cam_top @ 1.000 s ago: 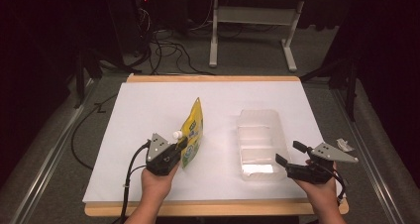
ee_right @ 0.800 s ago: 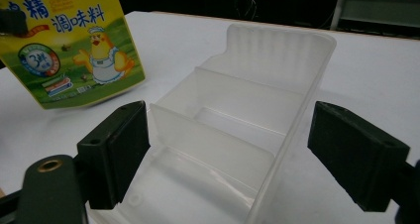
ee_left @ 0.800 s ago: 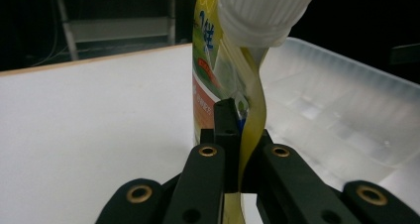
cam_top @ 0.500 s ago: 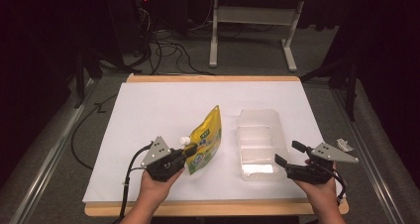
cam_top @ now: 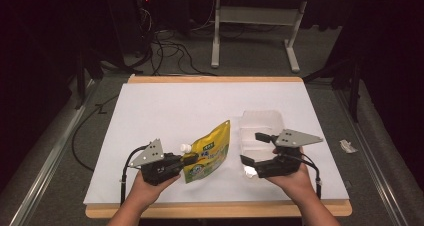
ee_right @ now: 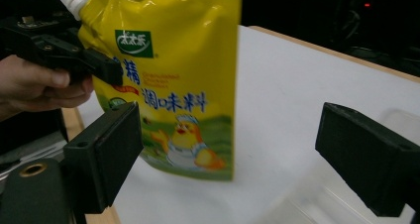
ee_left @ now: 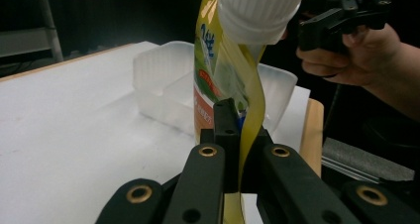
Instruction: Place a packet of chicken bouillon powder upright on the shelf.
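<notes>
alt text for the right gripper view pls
A yellow spouted pouch with a chick cartoon stands between the open right tongs, untouched by them. At left, the left tongs clamp its edge; white table behind, clear container at right.

Yellow plastic spouted seasoning pouch (ee_right: pixel 168 85): green logo patch reads "太太乐"; large blue characters "鸡精调味料", partly covered; small line below, illegible.

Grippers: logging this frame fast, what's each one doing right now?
Left gripper: closed on the yellow pouch.
Right gripper: open, holding nothing, over the clear container.
</notes>
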`<state>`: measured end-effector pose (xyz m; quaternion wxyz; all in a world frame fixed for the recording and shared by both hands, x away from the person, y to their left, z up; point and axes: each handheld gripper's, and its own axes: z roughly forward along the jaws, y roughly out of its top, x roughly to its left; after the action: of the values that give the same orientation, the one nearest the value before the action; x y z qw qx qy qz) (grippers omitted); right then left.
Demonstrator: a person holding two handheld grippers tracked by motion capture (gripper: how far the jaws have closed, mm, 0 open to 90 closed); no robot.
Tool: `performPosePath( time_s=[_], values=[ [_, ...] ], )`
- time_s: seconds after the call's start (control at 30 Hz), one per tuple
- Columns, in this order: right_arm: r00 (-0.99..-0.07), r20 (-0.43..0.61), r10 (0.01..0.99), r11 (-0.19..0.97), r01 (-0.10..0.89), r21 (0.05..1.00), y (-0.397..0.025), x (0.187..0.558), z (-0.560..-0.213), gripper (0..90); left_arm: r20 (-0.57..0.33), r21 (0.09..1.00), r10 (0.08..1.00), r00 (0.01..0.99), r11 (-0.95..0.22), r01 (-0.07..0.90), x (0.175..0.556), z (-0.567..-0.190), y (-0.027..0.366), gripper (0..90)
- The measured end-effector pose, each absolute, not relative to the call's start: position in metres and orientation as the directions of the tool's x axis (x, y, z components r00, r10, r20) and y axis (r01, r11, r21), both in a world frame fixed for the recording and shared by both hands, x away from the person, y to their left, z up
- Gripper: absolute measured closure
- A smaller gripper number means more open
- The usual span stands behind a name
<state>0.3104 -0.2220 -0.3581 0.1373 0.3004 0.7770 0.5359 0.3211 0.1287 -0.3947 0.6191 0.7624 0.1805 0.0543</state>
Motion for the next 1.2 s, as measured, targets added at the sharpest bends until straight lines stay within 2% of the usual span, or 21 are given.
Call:
performPosePath(
  time_s=[0.2,0.43,0.47,0.53,0.57,0.6,0.63,0.7,0.73,0.77,0.8,0.87,0.97,1.07,1.2],
  values=[
    [-0.829,0.156,0.537,0.267,0.342,0.901,-0.185,0.327,-0.364,10.4,-0.139,0.970,0.273,0.952,-0.156,0.186,0.315,-0.388,0.131,90.0],
    [-0.865,0.198,0.460,0.289,0.357,0.888,-0.171,0.334,-0.372,19.2,-0.136,0.971,0.260,0.956,-0.159,0.181,0.316,-0.390,0.130,90.0],
    [-0.875,0.209,0.437,0.286,0.356,0.890,-0.169,0.334,-0.373,26.0,-0.136,0.971,0.262,0.955,-0.157,0.181,0.317,-0.390,0.130,90.0],
    [-0.872,0.207,0.444,0.286,0.357,0.889,-0.168,0.334,-0.374,29.5,-0.138,0.971,0.277,0.951,-0.152,0.185,0.319,-0.390,0.131,90.0],
    [-0.871,0.204,0.447,0.287,0.355,0.890,-0.169,0.333,-0.374,34.5,-0.137,0.971,0.290,0.947,-0.151,0.187,0.321,-0.391,0.133,90.0],
    [-0.871,0.208,0.444,0.272,0.353,0.895,-0.171,0.333,-0.374,46.6,-0.145,0.970,0.330,0.933,-0.137,0.200,0.324,-0.392,0.138,90.0],
    [-0.871,0.208,0.444,0.272,0.353,0.895,-0.171,0.333,-0.374,46.6,-0.145,0.970,0.330,0.933,-0.137,0.200,0.324,-0.392,0.138,90.0],
    [-0.881,0.229,0.415,0.257,0.355,0.899,-0.173,0.333,-0.374,56.8,-0.154,0.969,0.358,0.921,-0.127,0.211,0.326,-0.394,0.142,90.0],
    [-0.892,0.215,0.399,0.267,0.337,0.903,-0.171,0.330,-0.375,64.7,-0.156,0.965,0.388,0.908,-0.134,0.223,0.328,-0.396,0.143,90.0],
    [-0.892,0.215,0.399,0.267,0.337,0.903,-0.171,0.330,-0.375,64.7,-0.156,0.965,0.388,0.908,-0.134,0.223,0.328,-0.396,0.143,90.0],
    [-0.900,0.208,0.382,0.279,0.327,0.903,-0.168,0.327,-0.376,69.8,-0.164,0.963,0.404,0.900,-0.130,0.234,0.330,-0.398,0.144,90.0],
    [-0.905,0.200,0.376,0.287,0.319,0.903,-0.165,0.325,-0.377,73.9,-0.170,0.962,0.412,0.895,-0.128,0.242,0.330,-0.401,0.143,90.0],
    [-0.906,0.199,0.374,0.287,0.317,0.904,-0.163,0.323,-0.379,75.8,-0.171,0.961,0.413,0.895,-0.130,0.244,0.330,-0.402,0.143,90.0],
    [-0.902,0.192,0.386,0.289,0.316,0.904,-0.162,0.322,-0.383,83.4,-0.168,0.960,0.412,0.896,-0.138,0.243,0.330,-0.404,0.143,89.8],
    [-0.896,0.193,0.401,0.281,0.320,0.905,-0.160,0.320,-0.384,88.2,-0.168,0.960,0.424,0.890,-0.136,0.246,0.330,-0.407,0.142,88.6]
  ],
)
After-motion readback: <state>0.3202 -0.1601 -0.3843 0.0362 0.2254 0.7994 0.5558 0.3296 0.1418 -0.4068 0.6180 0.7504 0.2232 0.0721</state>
